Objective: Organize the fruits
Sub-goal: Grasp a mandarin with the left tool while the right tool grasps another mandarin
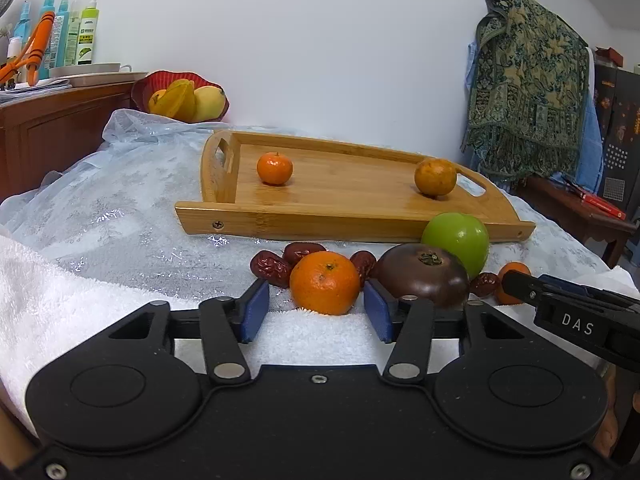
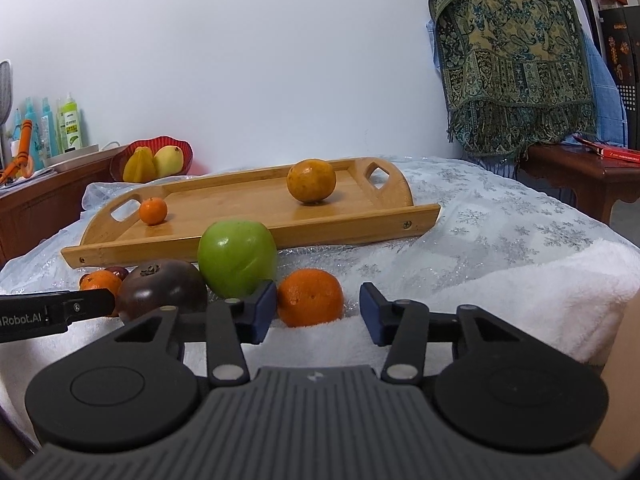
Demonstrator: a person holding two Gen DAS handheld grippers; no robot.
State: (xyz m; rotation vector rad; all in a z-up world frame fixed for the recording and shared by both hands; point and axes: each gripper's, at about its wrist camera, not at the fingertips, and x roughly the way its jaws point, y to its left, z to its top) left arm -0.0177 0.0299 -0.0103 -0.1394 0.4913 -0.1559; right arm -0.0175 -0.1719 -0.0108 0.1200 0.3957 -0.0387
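Note:
A wooden tray (image 1: 352, 216) (image 2: 224, 196) holds a small tangerine (image 1: 274, 168) (image 2: 153, 211) and a dull orange (image 1: 435, 176) (image 2: 311, 181). In front of it lie a green apple (image 1: 458, 238) (image 2: 238, 258), a dark purple fruit (image 1: 424, 274) (image 2: 162, 290), red dates (image 1: 272, 268) and two more tangerines. My left gripper (image 1: 316, 306) is open, its pads either side of one tangerine (image 1: 325, 282), not touching. My right gripper (image 2: 318, 312) is open around the other tangerine (image 2: 310, 297), which also shows in the left wrist view (image 1: 514, 272).
A white towel (image 1: 80, 304) (image 2: 520, 280) covers the near table edge over a silvery cloth. A red bowl (image 1: 180, 96) (image 2: 152, 160) of yellow fruit stands behind the tray. A wooden cabinet with bottles (image 1: 68, 32) is at left, a draped patterned cloth (image 1: 528, 80) at right.

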